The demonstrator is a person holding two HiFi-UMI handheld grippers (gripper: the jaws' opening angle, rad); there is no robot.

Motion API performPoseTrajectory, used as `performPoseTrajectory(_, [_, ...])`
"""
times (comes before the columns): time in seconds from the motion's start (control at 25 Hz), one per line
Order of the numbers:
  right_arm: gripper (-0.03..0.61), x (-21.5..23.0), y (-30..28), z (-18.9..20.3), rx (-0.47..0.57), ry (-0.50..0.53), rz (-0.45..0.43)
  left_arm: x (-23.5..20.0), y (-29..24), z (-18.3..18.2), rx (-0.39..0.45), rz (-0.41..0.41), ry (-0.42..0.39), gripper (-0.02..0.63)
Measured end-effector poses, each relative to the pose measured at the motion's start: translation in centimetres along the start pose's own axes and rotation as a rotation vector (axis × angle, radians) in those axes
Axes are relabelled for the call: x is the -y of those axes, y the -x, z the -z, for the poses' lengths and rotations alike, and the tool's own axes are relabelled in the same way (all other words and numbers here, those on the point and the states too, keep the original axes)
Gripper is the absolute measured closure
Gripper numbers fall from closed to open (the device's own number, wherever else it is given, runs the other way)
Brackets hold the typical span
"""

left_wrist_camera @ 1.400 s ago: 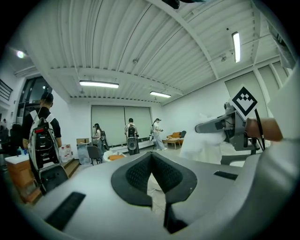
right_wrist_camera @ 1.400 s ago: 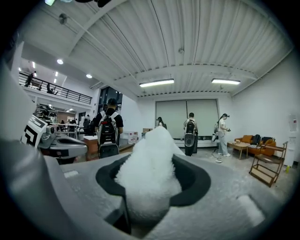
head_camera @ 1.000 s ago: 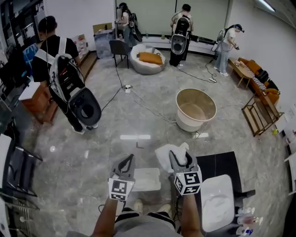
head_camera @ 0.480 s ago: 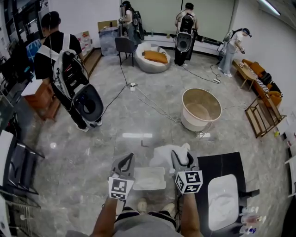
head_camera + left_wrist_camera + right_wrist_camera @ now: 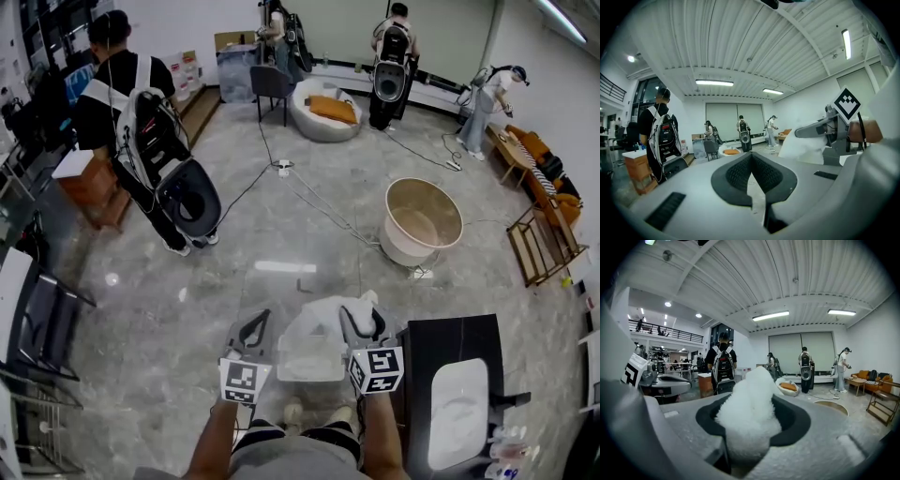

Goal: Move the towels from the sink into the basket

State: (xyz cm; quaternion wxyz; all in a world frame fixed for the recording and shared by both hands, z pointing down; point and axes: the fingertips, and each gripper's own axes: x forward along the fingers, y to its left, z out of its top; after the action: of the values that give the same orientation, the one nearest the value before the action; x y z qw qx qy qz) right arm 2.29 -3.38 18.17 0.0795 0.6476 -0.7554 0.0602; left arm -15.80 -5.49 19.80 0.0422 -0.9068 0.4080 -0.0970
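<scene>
White towel [image 5: 323, 317]: it is out of the sink [image 5: 457, 412] and rides in the right tongs [image 5: 361, 321], which are clamped on a thick bunch of it. In the right gripper view the fluffy cloth [image 5: 750, 413] fills the gap between the pads and bulges up past them.

The basket [image 5: 286, 371] is a pale rectangular crate on the floor [image 5: 169, 356], just in front of the person's feet. The towel hangs above the basket's far edge, at its right corner. The loose cloth spreads from the tongs toward the left, across the basket's far side. It is bunched, so no clear long axis shows. The sink lies to the right of the basket, set in a black tabletop [image 5: 441, 339], and whether more towels remain in it cannot be made out.

The left tongs [image 5: 255, 326] sit to the left of the basket, tips together with nothing between them.

The coming move likely turns on one relation. The basket's opening lies below the towel and slightly nearer the person, so the right hand, the nearer one, probably needs to draw in and lower before letting go. Released from here, part of the towel could drape over the far rim.
</scene>
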Motion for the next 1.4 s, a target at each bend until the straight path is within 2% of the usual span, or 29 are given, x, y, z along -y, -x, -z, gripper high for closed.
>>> performPoseTrajectory(0.24, [0.371, -2.4, -1.7, 1.7, -0.046, 0.016, -0.045, -1.5, 0.5, 2.5, -0.04, -0.029, 0.025, 0.604])
performPoseTrajectory(0.56, [0.371, -2.6, -2.8, 6.1, -0.131, 0.004, -0.064, -0.7, 0.1, 6.3, -0.106, -0.019, 0.063, 0.604])
performPoseTrajectory(1.08, [0.37, -2.5, -5.1, 16.8, -0.247, -0.032, -0.132, 2.0, -1.9, 15.3, -0.216, -0.035, 0.123, 0.604])
performPoseTrajectory(1.4, [0.37, -4.2, -7.5, 24.9, -0.32, -0.05, -0.175, 1.2, -2.2, 21.8, -0.268, -0.065, 0.147, 0.604])
